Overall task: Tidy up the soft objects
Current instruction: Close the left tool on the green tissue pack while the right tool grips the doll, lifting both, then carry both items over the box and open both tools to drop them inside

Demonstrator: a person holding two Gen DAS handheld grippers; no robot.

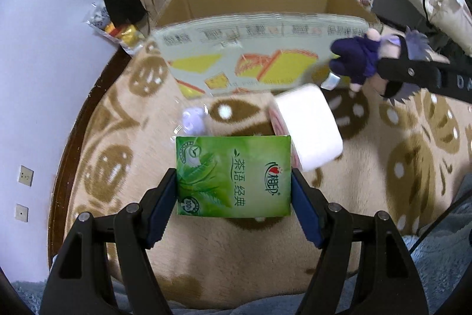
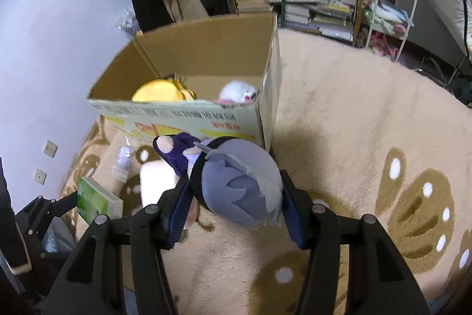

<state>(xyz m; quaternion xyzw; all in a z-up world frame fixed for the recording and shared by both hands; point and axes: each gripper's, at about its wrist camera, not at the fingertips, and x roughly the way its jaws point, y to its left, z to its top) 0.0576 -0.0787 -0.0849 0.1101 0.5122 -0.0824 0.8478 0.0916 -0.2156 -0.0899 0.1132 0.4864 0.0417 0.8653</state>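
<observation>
Each gripper is a matte black plastic frame whose two arms fork outward from the camera, with rounded triangular cut-outs low in the outer arms and round silver pivot pins at the joints. On the left gripper (image 1: 233, 191) and the right gripper (image 2: 234, 204) alike, the inner faces of the fingers (image 1: 161, 207) carry dark blue pads with finely ribbed edges. Seen from the left wrist view, the right gripper is a long black bar with small silver screws and pale letters partly cut off at the right edge.
</observation>
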